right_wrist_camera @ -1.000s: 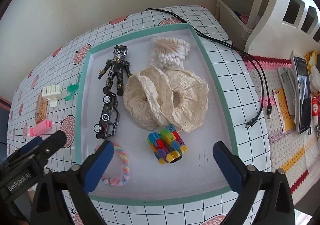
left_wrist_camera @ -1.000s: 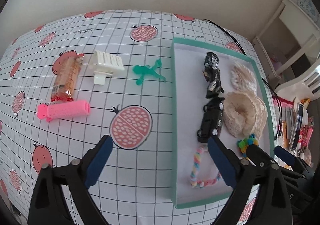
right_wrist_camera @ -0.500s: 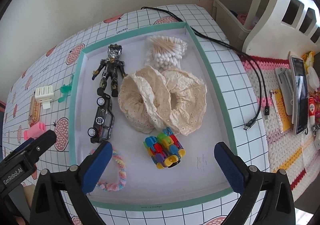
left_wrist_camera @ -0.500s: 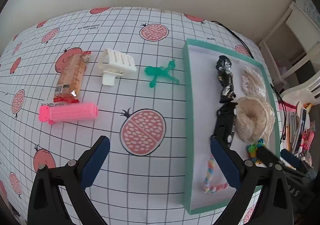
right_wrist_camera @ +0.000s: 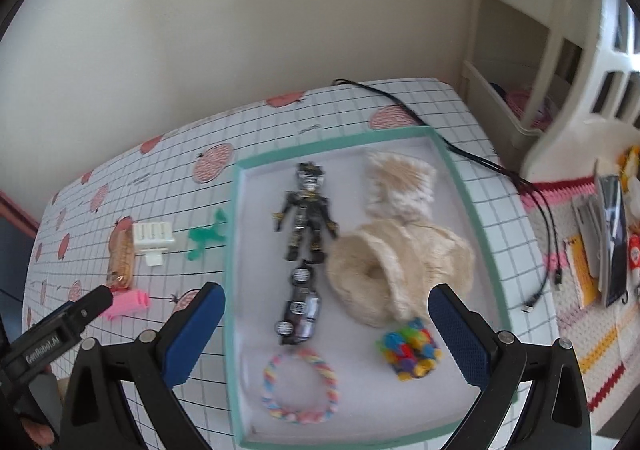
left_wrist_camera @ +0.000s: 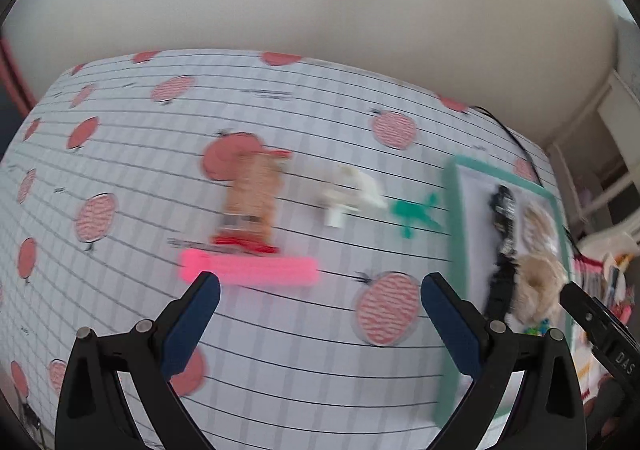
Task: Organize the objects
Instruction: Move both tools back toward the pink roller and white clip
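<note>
My left gripper [left_wrist_camera: 320, 290] is open over the checked tablecloth, just in front of a pink hair roller [left_wrist_camera: 250, 270]. Behind the roller lie a wrapped snack bar [left_wrist_camera: 250, 198], a white clip [left_wrist_camera: 352, 194] and a green toy figure [left_wrist_camera: 414, 212]. My right gripper [right_wrist_camera: 326, 304] is open above the teal-rimmed tray [right_wrist_camera: 231, 250]. The tray holds a black robot figure [right_wrist_camera: 306, 212], a black toy car [right_wrist_camera: 300, 308], a cream scrunchie [right_wrist_camera: 396, 266], cotton swabs [right_wrist_camera: 400, 186], a pastel bracelet [right_wrist_camera: 300, 386] and a colourful block toy [right_wrist_camera: 410, 348].
A black cable [right_wrist_camera: 500, 170] runs along the table's right side past the tray. Beyond the table edge to the right are a knitted mat with a phone [right_wrist_camera: 612, 238] and small items, and white furniture [right_wrist_camera: 560, 62]. A wall stands behind the table.
The left gripper has swung left, away from the tray, and now faces the pink roller and snack bar. The right gripper has pulled back and tilted up a little over the tray. Both stay open.
</note>
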`<state>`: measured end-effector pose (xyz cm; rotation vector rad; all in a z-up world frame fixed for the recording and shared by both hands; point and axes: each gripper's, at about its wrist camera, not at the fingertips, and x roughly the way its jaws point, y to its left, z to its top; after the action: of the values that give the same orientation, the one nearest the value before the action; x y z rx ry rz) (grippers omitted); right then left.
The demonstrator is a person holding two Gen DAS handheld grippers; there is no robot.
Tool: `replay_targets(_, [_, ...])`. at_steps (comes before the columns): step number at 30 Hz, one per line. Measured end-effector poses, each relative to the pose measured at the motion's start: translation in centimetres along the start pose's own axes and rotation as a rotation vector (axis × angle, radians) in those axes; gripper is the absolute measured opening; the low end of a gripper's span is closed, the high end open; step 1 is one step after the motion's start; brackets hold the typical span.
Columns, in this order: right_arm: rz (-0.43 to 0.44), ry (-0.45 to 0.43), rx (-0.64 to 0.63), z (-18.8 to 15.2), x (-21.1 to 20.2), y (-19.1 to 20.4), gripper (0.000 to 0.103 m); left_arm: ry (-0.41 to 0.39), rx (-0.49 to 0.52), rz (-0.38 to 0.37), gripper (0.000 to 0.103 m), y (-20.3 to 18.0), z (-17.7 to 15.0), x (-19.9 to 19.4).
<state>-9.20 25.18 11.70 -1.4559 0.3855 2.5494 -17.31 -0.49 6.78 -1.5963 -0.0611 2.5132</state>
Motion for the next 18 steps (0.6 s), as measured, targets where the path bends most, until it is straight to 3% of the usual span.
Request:
replay_targets(7, [0.030,-0.001,-0.079,-0.2,1.2,4.0,0.103,0.021,-0.098,0.029,0.100,4.5,0.1,1.1])
replay_targets(18, [0.063,0.010,-0.174,-0.8,3.0,8.9,0.103,0.089,-0.147,-0.027,0.100,6.7,-0.4,3.8])
